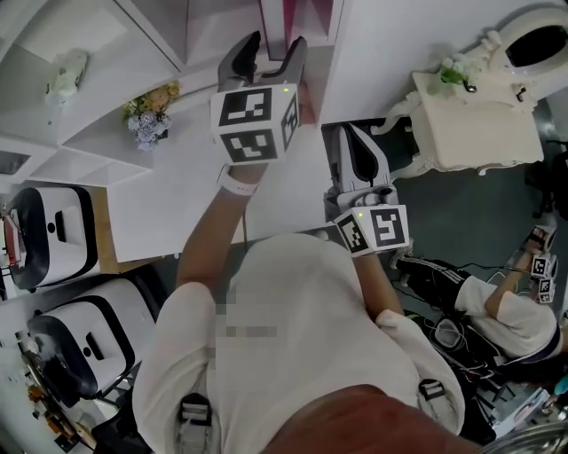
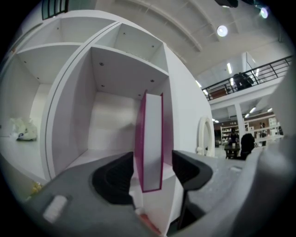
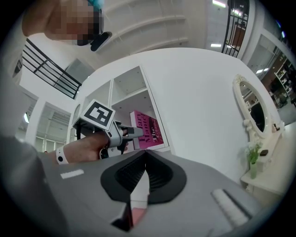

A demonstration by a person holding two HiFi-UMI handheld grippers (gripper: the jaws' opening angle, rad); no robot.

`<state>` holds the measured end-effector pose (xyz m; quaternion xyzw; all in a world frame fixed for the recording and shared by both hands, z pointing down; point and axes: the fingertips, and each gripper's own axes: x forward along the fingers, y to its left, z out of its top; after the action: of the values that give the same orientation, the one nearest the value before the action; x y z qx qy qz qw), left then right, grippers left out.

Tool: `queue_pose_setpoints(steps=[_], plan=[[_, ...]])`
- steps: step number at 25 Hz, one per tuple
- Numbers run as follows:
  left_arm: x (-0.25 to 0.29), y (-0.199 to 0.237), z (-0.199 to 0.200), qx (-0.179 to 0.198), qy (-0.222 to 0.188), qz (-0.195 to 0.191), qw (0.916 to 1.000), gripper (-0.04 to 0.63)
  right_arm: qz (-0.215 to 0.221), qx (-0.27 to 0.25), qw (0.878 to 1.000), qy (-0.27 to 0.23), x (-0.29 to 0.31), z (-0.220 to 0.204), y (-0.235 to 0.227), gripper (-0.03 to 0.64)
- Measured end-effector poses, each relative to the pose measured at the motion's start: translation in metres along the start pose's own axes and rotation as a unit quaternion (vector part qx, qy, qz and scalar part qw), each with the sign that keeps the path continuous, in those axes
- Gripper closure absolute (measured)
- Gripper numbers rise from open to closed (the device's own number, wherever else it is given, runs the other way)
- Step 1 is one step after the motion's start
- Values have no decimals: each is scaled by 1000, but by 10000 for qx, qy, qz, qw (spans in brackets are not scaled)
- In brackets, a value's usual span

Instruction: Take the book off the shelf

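Observation:
A thin book [image 2: 151, 139] with a magenta cover stands upright in the right-hand compartment of the white shelf unit [image 2: 115, 60]. My left gripper [image 2: 152, 167] is open, one jaw on each side of the book's lower edge, with a gap between each pad and the cover. In the head view the left gripper [image 1: 271, 49] reaches up into the shelf [image 1: 169, 44], where the book [image 1: 291, 18] shows as a pink sliver. From the right gripper view, the book [image 3: 148, 129] sits just past the left gripper [image 3: 125, 133]. My right gripper [image 1: 348, 133] hangs lower beside the shelf wall, shut and empty [image 3: 145, 159].
A bunch of dried flowers [image 1: 149, 111] lies on a shelf to the left. A white dressing table [image 1: 475, 124] with an oval mirror [image 1: 541, 40] and a small plant [image 1: 453, 73] stands to the right. Another person [image 1: 506, 306] sits at lower right. White machines [image 1: 53, 230] stand at left.

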<state>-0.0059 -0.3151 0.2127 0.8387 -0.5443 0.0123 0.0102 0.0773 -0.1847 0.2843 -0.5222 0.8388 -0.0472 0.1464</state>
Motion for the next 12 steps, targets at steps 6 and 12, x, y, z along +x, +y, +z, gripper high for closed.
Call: queue_pose_setpoints(steps=[6,12], plan=[[17,5,-3,2,58,14,10000,336,-130,1,9999,38,1,-2,-6,620],[32,9,-10,4,114,74,9999,370,-257,14,9996,77,-1,-5,-13,620]])
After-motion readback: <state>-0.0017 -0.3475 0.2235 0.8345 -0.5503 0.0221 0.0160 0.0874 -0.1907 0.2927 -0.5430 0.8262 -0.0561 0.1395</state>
